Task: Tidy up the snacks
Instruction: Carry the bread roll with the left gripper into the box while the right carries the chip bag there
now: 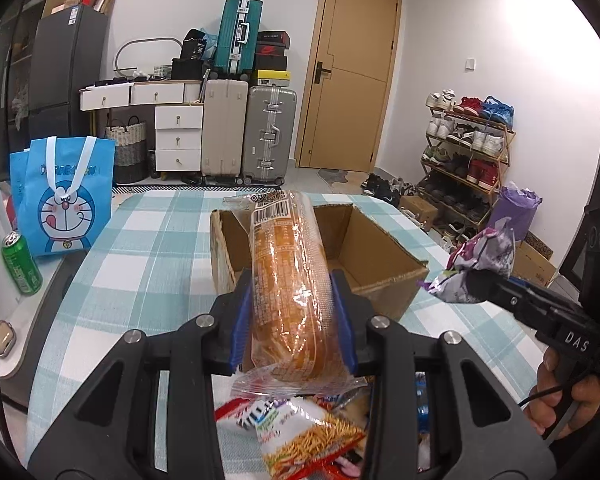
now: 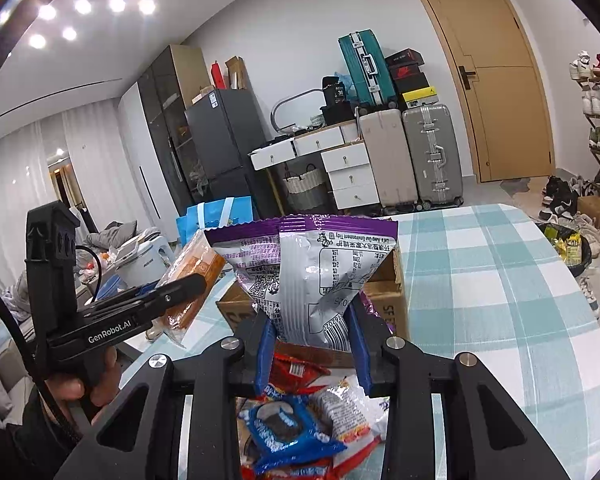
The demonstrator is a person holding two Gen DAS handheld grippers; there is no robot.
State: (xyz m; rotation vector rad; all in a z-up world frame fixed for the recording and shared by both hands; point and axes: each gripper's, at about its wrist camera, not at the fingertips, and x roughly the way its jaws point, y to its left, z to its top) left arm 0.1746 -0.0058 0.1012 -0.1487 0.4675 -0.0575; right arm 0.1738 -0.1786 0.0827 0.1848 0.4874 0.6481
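Two snack packets held aloft, bound for the carton.

Left gripper [image 1: 292, 320] fingers [image 1: 242, 320] clamped on wrapped bread loaf [image 1: 286, 276], lengthwise, clear of the pile. Right gripper [image 2: 312, 340] fingers [image 2: 266, 344] pinched on purple-and-silver snack packet [image 2: 316, 276] at its lower end. Open cardboard box [image 1: 376, 248] just ahead on checked bench [image 1: 140, 248], probably their destination. Loose snack packets [image 2: 296, 428] below, unsorted.

Bright, even indoor light from ceiling spotlights [image 2: 80, 12] (flaring white); glare on shiny wrappers, strong fisheye bending, dark vignetted corners.
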